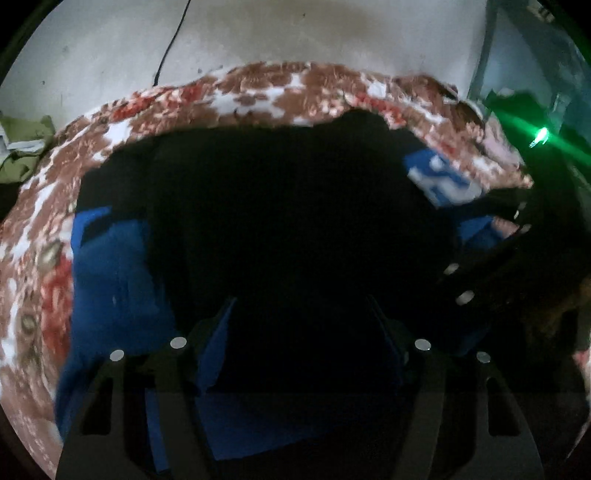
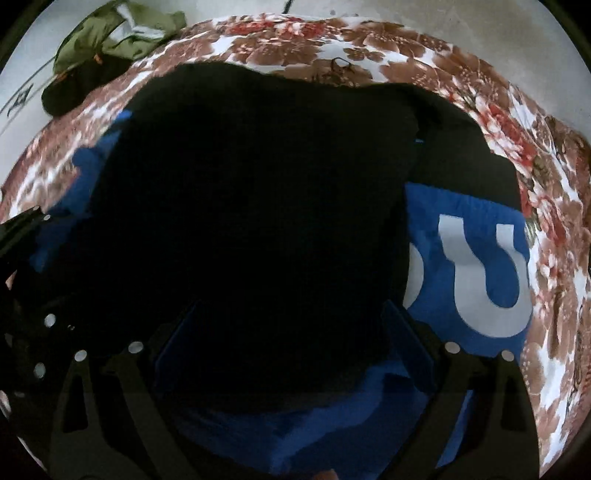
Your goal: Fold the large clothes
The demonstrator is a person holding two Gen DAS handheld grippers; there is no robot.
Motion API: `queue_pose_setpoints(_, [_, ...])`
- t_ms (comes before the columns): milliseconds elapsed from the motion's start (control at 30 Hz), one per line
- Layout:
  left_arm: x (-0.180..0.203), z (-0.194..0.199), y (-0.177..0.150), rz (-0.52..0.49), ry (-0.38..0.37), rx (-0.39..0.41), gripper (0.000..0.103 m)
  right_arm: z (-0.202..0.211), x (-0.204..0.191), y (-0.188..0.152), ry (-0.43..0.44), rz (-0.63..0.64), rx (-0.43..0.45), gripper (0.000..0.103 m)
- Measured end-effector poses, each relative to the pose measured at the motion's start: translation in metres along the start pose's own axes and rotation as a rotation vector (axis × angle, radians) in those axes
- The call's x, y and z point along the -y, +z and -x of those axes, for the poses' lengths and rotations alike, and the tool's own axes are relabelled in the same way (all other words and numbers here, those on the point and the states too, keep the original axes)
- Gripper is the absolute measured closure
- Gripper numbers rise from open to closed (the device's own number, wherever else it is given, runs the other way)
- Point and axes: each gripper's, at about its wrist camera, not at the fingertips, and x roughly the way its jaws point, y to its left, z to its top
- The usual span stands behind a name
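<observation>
A large black and blue garment [image 1: 280,206] with white letters lies spread on a floral bedsheet [image 1: 258,92]. In the left wrist view my left gripper [image 1: 301,332] hovers over the black part with its jaws wide apart and nothing between them. The blue left section [image 1: 110,280] and a blue lettered patch [image 1: 443,181] flank the black area. In the right wrist view my right gripper [image 2: 291,332] is also open above the black cloth [image 2: 258,206], with the blue lettered panel [image 2: 469,266] to its right. The other gripper shows at each view's edge.
A green jacket [image 2: 114,33] lies at the bed's far left corner, also in the left wrist view [image 1: 22,147]. A pale wall [image 1: 295,33] with a black cable [image 1: 170,44] stands behind. A glass pane with a green light [image 1: 539,138] is at the right.
</observation>
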Motion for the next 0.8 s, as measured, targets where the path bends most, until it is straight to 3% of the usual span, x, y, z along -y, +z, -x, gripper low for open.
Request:
queue_pose_setpoints(100, [-0.001,0.000,-0.011,-0.009,0.005,0.012,0.032,-0.001,-0.003,-0.012,-0.023,0.054,0.028,0.008])
queue_pose_setpoints(233, [0.004,0.002,-0.018,-0.060,0.037,0.002,0.026,0.000,0.010,-0.025,-0.012,-0.002,0.022,0.005])
queue_pose_setpoints(400, [0.018,0.014,-0.023,-0.122,0.100,-0.008,0.007,0.013,0.006,-0.043,-0.057,0.060,0.042,0.005])
queue_pose_setpoints(600, [0.014,0.044,-0.023,-0.100,0.117,-0.006,0.007,0.040,0.006,-0.035,-0.044,0.069,0.071,0.005])
queue_pose_setpoints(800, [0.015,0.082,0.012,-0.065,0.149,0.112,0.006,0.073,0.009,-0.015,-0.022,0.031,0.119,0.005])
